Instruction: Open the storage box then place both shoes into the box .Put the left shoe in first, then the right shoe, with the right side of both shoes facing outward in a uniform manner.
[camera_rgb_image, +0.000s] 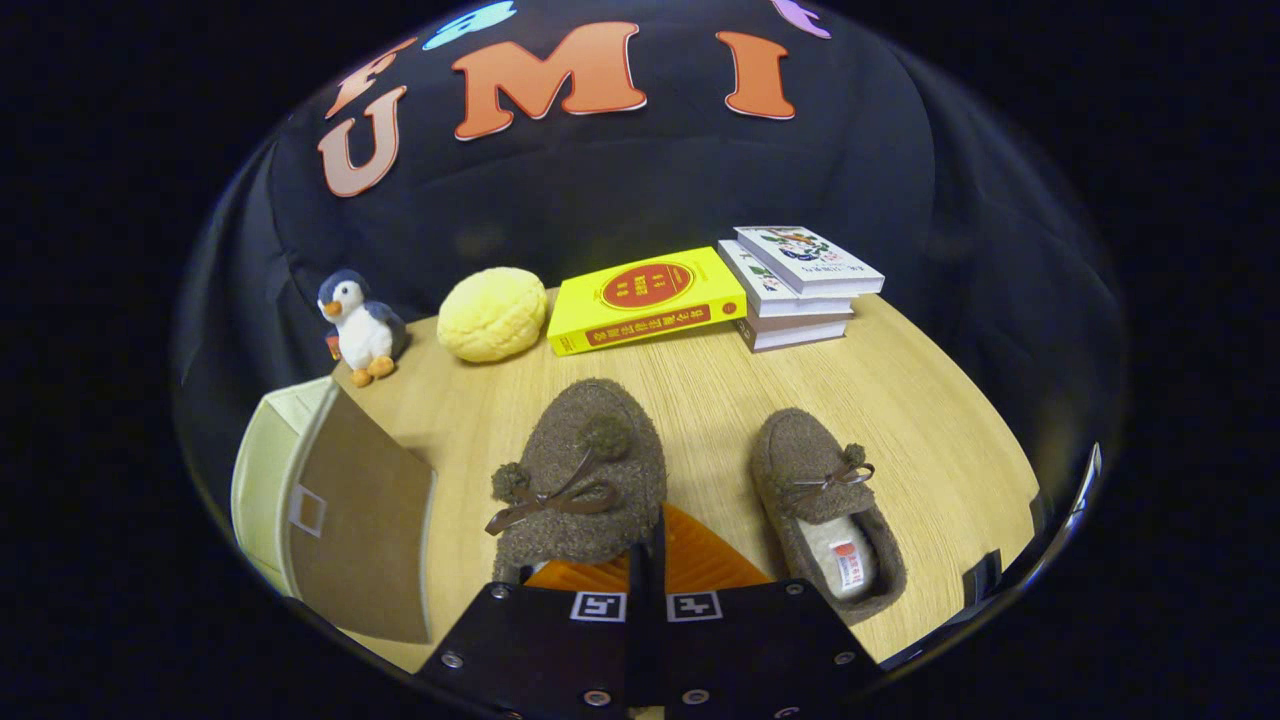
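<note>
Gripper (648, 560): orange fingers (700, 560) nearly together, clamped on the left shoe's (585, 470) rear edge. That shoe is brown, fuzzy, with pom-poms and a bow; it sits on the wooden table (700, 390). Right shoe (825, 505): matching, just right of it, white lining showing. Storage box (330, 505): left of the left shoe, brown door swung open. Beyond the left shoe: penguin toy (360, 325), yellow bun (493, 315), yellow book (645, 297), stacked books (800, 285).

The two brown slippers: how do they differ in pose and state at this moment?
The nearer slipper has the gripper closed on its heel, which is hidden; the other slipper lies apart on the table, untouched. The other slipper's cream lining shows; the nearer slipper's doesn't. Both are fuzzy brown with bows and pompoms, toes pointing toward the books.
</note>
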